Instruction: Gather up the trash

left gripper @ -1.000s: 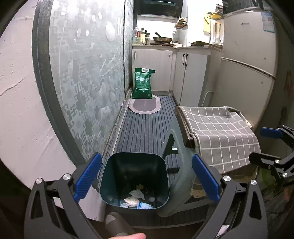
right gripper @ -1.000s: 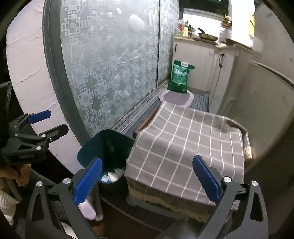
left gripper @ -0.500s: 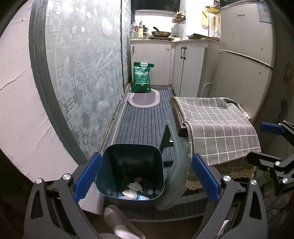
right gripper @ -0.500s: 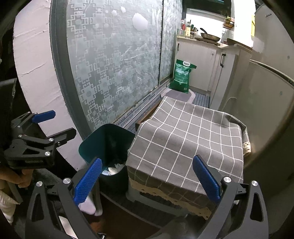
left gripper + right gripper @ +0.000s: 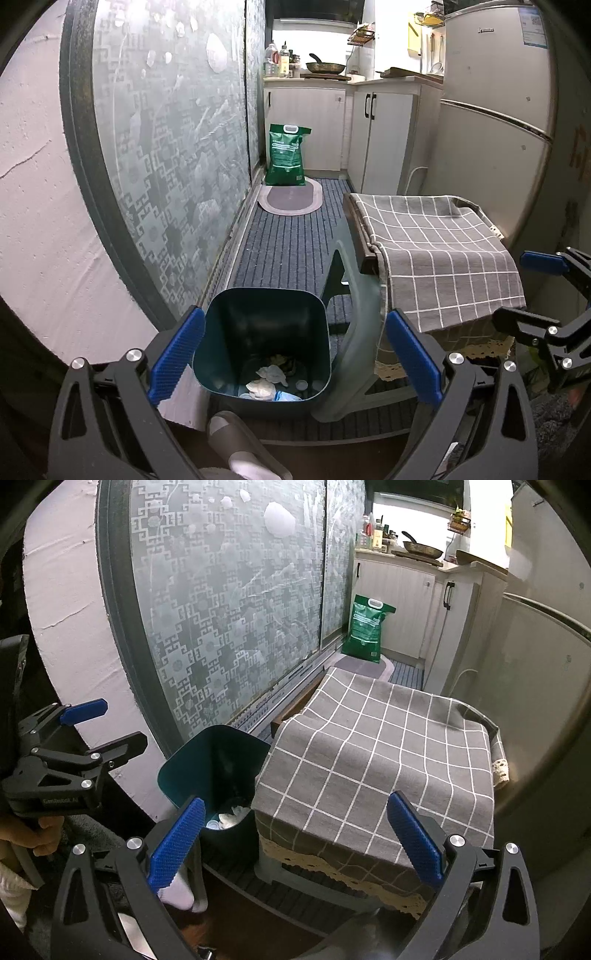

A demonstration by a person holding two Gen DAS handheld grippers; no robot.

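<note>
1. Blue-padded left gripper [image 5: 291, 358] is hanging spread wide and gripping nothing; its pads are framing the mouth of the teal bin [image 5: 264, 310] straight ahead at 12 o'clock.
2. Right gripper [image 5: 295, 838] is likewise gaping, empty, and facing the checked cloth [image 5: 376, 760] draped over a low stool; the bin is sitting at its 10 o'clock, just beside the cloth's edge.
3. Inside the bin, crumpled white tissue [image 5: 271, 373] and a few small scraps and caps are lying on the bottom, so some trash is looking collected already. The bin is far from full.
4. Outward from the bin: a grey slipper [image 5: 236, 439] is showing at 6 o'clock in the left wrist view; striped floor mat [image 5: 288, 243] is running away at 12 o'clock toward a green sack [image 5: 286, 155] standing against the white cabinets.
5. Frosted patterned glass door [image 5: 166, 155] is lining the 10 o'clock side; a fridge [image 5: 495, 122] is standing at 2 o'clock.
6. No loose trash is showing on the visible floor or on the cloth, so I am judging the task late or nearly finished, though areas behind the stool and below the cameras are hidden and cannot be ruled out.
</note>
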